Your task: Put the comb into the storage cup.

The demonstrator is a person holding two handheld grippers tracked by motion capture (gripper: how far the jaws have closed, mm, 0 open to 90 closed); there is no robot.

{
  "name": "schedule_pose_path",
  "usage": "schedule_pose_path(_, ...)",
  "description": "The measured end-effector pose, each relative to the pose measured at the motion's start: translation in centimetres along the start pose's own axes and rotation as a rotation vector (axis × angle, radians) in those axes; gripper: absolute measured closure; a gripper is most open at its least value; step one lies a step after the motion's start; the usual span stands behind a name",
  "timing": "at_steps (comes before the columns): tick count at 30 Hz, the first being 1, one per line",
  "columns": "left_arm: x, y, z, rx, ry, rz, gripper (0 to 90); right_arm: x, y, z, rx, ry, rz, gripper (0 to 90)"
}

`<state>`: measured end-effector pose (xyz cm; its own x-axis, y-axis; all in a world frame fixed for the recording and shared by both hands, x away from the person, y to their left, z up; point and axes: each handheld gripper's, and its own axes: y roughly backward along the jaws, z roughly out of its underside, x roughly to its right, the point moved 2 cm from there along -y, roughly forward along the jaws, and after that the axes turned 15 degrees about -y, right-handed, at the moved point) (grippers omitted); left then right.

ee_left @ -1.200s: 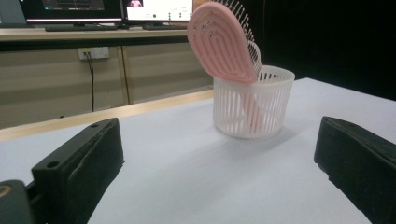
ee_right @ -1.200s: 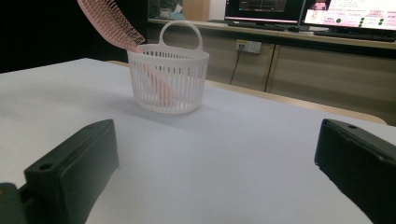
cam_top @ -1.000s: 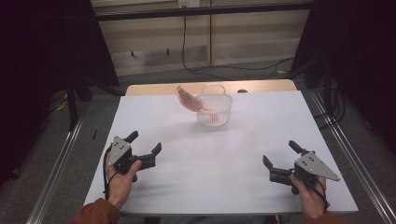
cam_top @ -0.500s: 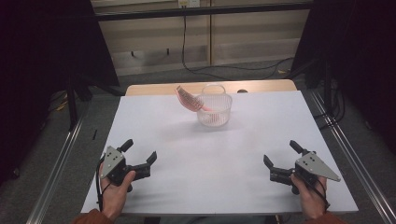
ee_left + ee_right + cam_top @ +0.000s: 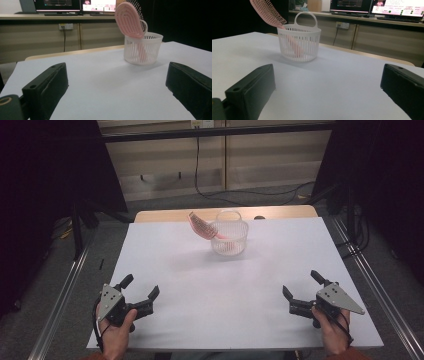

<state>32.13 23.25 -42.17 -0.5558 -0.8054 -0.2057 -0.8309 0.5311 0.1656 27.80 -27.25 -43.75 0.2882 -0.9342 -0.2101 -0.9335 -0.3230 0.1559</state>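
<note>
A white slatted plastic basket (image 5: 229,238) stands upright at the far middle of the white surface (image 5: 235,290), close to its back edge. A pink hairbrush (image 5: 202,226) stands in it handle-down: the handle goes into the basket and shows through the slats, while the oval head leans out over the rim toward the person's left. In the left gripper view the smooth ridged back of the brush head (image 5: 130,20) faces the camera above the basket (image 5: 142,48), with bristles showing at its far edge. In the right gripper view the bristle side (image 5: 268,11) slants up and away from the basket (image 5: 299,42), whose loop handle rises above the rim.

The left tongs (image 5: 139,295) rest low at the near left corner of the surface, held by the person's left hand (image 5: 116,332), with a grey three-cornered plate on top. Their 2 jaws stand wide apart with nothing between them. The right tongs (image 5: 302,292) sit at the near right corner in the right hand (image 5: 332,332), jaws likewise spread wide and holding nothing. Both tongs are well apart from the basket and from each other, pointing roughly toward the middle of the surface.

Behind the surface run a wooden strip, cabinet fronts with a wall socket and a hanging cable, and lit monitors (image 5: 75,5) on a counter.
</note>
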Motion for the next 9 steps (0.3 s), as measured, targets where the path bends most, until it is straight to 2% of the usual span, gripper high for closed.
schedule_pose_path(1, 0.01, -0.08, 0.07, -0.001, 0.006, 0.007, 4.2, 0.01, -0.03, -0.02, 0.003, -0.004, -0.001, 0.0)
schedule_pose_path(3, 0.1, -0.19, 0.05, -0.01, -0.013, 0.02, 4.1, -0.01, -0.08, -0.01, 0.003, -0.003, -0.002, 0.0)
schedule_pose_path(5, 0.3, -0.28, -0.02, -0.007, -0.015, 0.031, 3.7, -0.02, -0.07, 0.0, 0.002, -0.001, -0.002, 0.0)
schedule_pose_path(9, 0.35, -0.35, -0.09, -0.002, -0.011, 0.031, 2.7, -0.01, -0.04, -0.02, 0.003, -0.003, -0.002, 0.0)
